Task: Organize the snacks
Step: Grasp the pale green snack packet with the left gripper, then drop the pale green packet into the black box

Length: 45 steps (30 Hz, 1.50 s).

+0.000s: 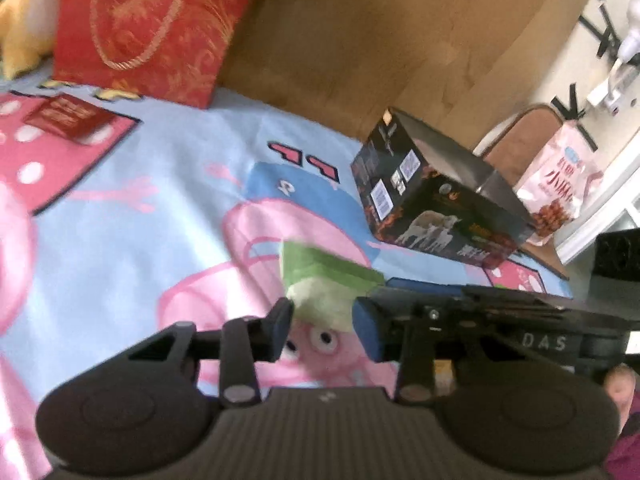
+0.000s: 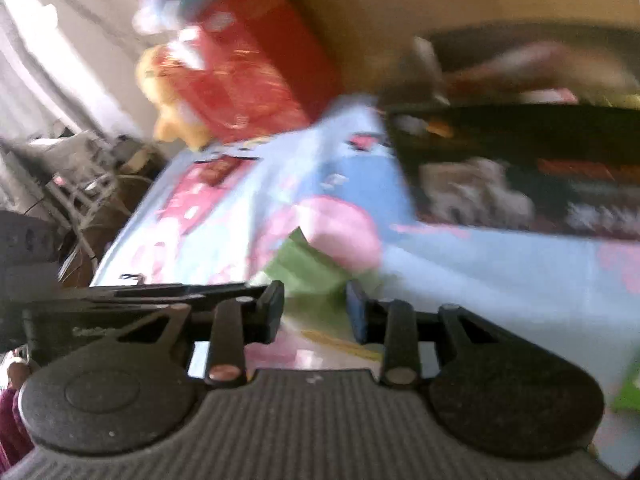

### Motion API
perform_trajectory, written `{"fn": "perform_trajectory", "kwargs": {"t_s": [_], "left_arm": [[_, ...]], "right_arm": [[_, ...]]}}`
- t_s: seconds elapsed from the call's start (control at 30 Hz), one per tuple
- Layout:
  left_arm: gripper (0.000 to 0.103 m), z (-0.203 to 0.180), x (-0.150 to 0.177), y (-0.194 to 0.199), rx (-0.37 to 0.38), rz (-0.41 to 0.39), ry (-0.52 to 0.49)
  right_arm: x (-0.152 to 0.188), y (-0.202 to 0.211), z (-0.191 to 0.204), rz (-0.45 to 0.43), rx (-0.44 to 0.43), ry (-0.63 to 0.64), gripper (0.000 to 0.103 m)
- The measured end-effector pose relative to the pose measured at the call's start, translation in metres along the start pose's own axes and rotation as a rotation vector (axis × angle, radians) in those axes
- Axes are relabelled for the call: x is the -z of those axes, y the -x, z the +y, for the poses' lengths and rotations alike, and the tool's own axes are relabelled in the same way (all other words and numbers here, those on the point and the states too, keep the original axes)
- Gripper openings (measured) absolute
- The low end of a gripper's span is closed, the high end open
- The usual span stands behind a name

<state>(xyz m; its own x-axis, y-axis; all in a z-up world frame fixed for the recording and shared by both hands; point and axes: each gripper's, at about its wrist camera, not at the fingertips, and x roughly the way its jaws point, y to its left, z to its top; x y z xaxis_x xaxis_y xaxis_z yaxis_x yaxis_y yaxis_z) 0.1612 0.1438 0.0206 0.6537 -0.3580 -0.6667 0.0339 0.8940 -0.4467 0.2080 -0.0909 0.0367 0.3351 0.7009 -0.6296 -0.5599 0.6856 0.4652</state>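
A green snack packet (image 1: 324, 280) lies on the cartoon-print bed sheet (image 1: 120, 216). My left gripper (image 1: 322, 328) is open, its fingers either side of the packet's near end, not closed on it. An open black box (image 1: 436, 196) with animal pictures stands on the sheet to the right, and a pink snack bag (image 1: 556, 188) leans behind it. In the blurred right wrist view my right gripper (image 2: 316, 308) is open with the green packet (image 2: 308, 268) just ahead of its fingers, and the black box (image 2: 520, 168) is at upper right.
A red gift bag (image 1: 148, 28) and a yellow plush toy (image 1: 24, 28) stand at the back left against the brown headboard (image 1: 380, 40). A small red packet (image 1: 68, 120) lies on the sheet at left. The other gripper (image 1: 500, 312) reaches in from the right.
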Motion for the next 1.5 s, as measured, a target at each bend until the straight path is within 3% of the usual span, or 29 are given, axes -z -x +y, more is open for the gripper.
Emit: {"fn": "perform_trajectory", "kwargs": {"t_s": [0.2, 0.37, 0.57, 0.73, 0.93, 1.07, 1.23, 1.5], "left_arm": [[0.039, 0.015, 0.016, 0.048, 0.004, -0.077, 0.039], [0.04, 0.016, 0.045, 0.072, 0.0, -0.063, 0.024], [0.046, 0.015, 0.059, 0.088, -0.061, -0.074, -0.026], [0.055, 0.018, 0.044, 0.086, -0.065, -0.098, -0.004], [0.056, 0.015, 0.053, 0.053, -0.08, 0.021, -0.047], [0.052, 0.012, 0.061, 0.049, -0.053, -0.001, -0.058], [0.046, 0.004, 0.061, 0.055, -0.049, -0.01, -0.051], [0.046, -0.04, 0.023, 0.079, 0.016, -0.128, -0.156]], "right_arm": [[0.024, 0.016, 0.062, -0.023, 0.006, 0.279, 0.038], [0.073, 0.02, 0.095, 0.062, -0.057, 0.452, 0.038], [0.115, 0.028, 0.109, 0.003, 0.049, 0.601, 0.041], [0.11, 0.016, 0.106, -0.023, 0.113, 0.578, 0.045], [0.104, -0.002, 0.094, 0.009, 0.166, 0.5, 0.046], [0.096, -0.014, 0.094, -0.013, 0.164, 0.49, 0.05], [0.097, -0.013, 0.103, -0.057, 0.171, 0.514, 0.033], [0.078, 0.02, 0.091, -0.214, 0.194, 0.456, 0.033]]}}
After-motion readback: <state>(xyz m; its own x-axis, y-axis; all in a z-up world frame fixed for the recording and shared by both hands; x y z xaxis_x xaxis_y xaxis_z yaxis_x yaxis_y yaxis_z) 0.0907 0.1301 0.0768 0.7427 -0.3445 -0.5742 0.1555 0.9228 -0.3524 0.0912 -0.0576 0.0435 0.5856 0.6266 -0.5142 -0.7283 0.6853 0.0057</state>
